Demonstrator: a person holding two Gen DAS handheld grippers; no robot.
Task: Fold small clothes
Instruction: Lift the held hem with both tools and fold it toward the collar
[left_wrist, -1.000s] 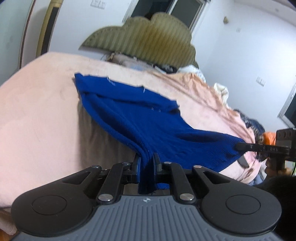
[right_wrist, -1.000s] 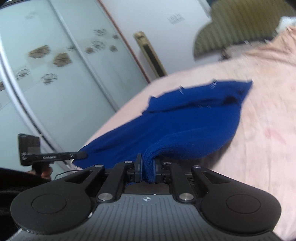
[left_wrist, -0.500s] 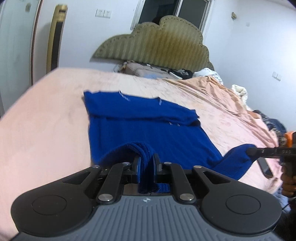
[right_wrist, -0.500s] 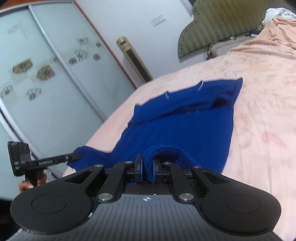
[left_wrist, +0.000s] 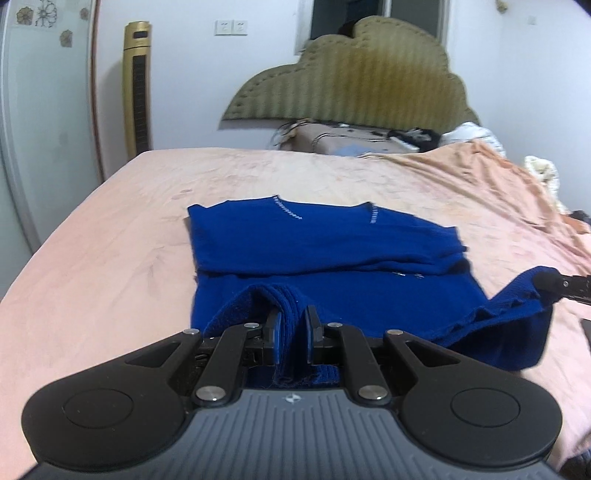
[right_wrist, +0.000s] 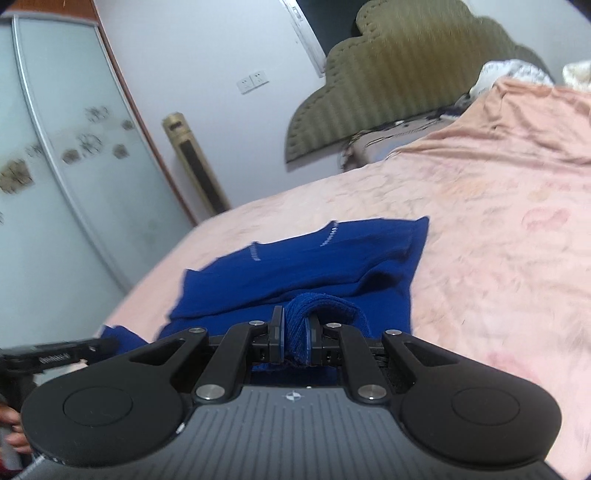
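Note:
A blue knit sweater (left_wrist: 332, 251) lies spread on the pink bed, its far part flat with the sleeves folded across. My left gripper (left_wrist: 293, 325) is shut on a bunched ribbed hem corner, held just above the bed. My right gripper (right_wrist: 295, 326) is shut on the other hem corner of the sweater (right_wrist: 314, 258). In the left wrist view the right gripper (left_wrist: 565, 286) comes in from the right edge with the lifted hem. The left gripper (right_wrist: 62, 356) shows at the left edge of the right wrist view, with fingers of a hand below it.
The pink bedspread (left_wrist: 110, 258) stretches to an olive padded headboard (left_wrist: 351, 74). Rumpled bedding and clutter (left_wrist: 480, 136) pile at the far right. A gold tower fan (left_wrist: 138, 85) and a glass sliding wardrobe door (right_wrist: 55, 184) stand to the left of the bed.
Both grippers have carried the hem forward over the sweater, which has gone from hanging stretched to lying flat on the bed. The views have swung toward the headboard.

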